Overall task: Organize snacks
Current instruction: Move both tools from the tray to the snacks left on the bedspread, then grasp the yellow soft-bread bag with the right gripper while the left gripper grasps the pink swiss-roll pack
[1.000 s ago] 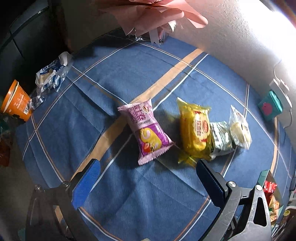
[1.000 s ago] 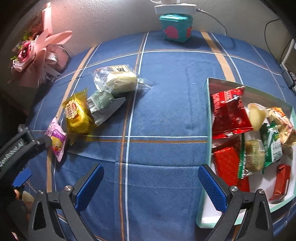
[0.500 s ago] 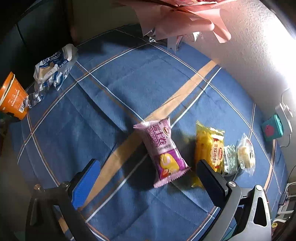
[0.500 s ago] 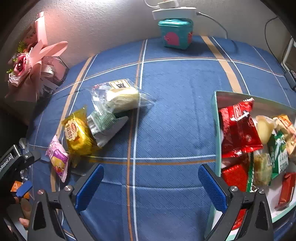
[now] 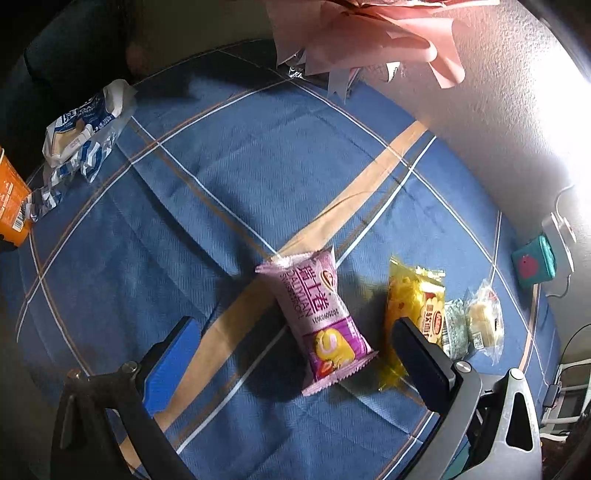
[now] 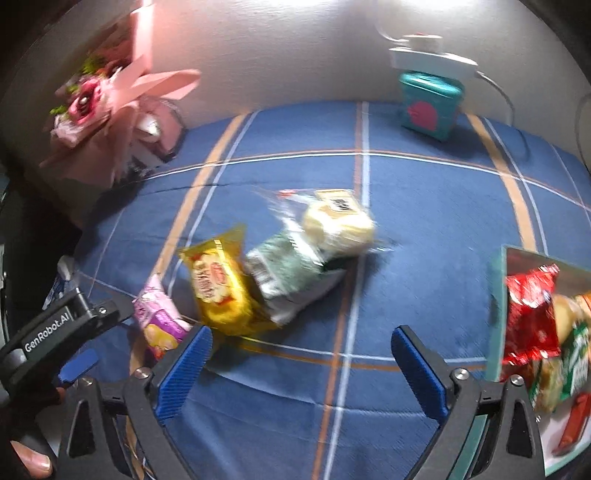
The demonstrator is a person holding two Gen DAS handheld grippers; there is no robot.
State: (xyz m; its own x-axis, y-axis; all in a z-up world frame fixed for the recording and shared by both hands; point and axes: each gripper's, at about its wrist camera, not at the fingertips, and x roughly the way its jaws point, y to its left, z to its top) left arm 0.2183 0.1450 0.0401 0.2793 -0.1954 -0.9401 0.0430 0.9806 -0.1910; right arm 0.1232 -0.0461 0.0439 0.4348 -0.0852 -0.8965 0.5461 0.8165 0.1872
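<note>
Several snack packs lie in a row on the blue checked tablecloth: a purple pack [image 5: 320,320] [image 6: 159,320], a yellow pack [image 5: 412,310] [image 6: 218,286], a green-and-white pack [image 5: 455,328] [image 6: 291,275] and a clear pack with a pale cake [image 5: 484,319] [image 6: 338,223]. My left gripper [image 5: 295,354] is open and empty, its fingers either side of the purple pack's near end. My right gripper [image 6: 299,365] is open and empty over bare cloth, near the yellow and green packs. A teal tray [image 6: 498,317] with several snacks sits at the right.
A pink bouquet [image 6: 107,110] [image 5: 369,33] stands at the back by the wall. A teal tin [image 6: 430,105] [image 5: 533,262] and a white power strip [image 6: 428,59] are at the back. A blue-and-white wrapper [image 5: 79,127] and an orange cup [image 5: 11,199] lie at the left table edge.
My left gripper has moved closer to the purple pack, which now lies between its fingers. My right gripper has swung left and nearer to the yellow and green packs; the tray has slid to the view's right edge.
</note>
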